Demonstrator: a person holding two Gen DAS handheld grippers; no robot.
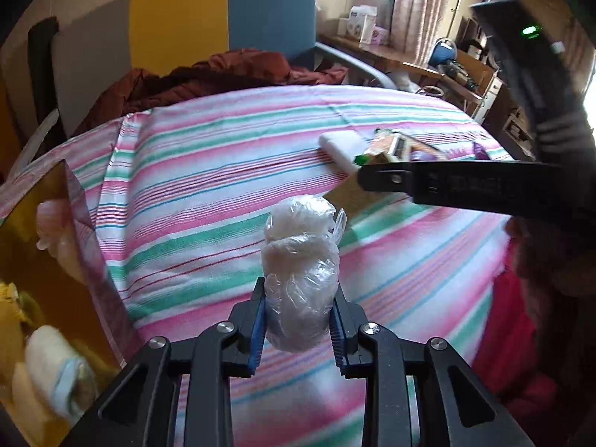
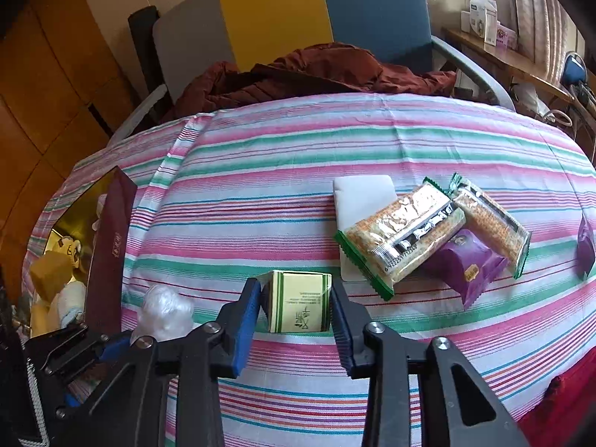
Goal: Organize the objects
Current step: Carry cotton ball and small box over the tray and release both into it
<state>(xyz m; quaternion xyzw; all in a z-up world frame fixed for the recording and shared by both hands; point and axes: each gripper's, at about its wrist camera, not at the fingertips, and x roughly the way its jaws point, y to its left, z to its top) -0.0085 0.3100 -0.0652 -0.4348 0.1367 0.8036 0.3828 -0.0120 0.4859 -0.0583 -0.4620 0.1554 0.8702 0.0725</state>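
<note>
My left gripper (image 1: 298, 320) is shut on a clear plastic-wrapped white bundle (image 1: 300, 272) and holds it above the striped cloth; the bundle also shows in the right wrist view (image 2: 164, 313). My right gripper (image 2: 294, 313) is shut on a small cream and green box (image 2: 298, 303). A maroon gift box (image 2: 108, 249) with a gold inside stands open at the left, with several items in it; it also shows in the left wrist view (image 1: 56, 246). Two green snack packs (image 2: 402, 234), a purple pack (image 2: 465, 264) and a white flat case (image 2: 361, 193) lie at the right.
The table carries a pink, green and white striped cloth (image 2: 279, 156). A dark red jacket (image 2: 316, 70) lies on a grey, yellow and blue chair (image 2: 279, 11) behind it. Another purple pack (image 2: 586, 246) lies at the far right edge. A shelf with boxes (image 2: 484, 22) stands at the back right.
</note>
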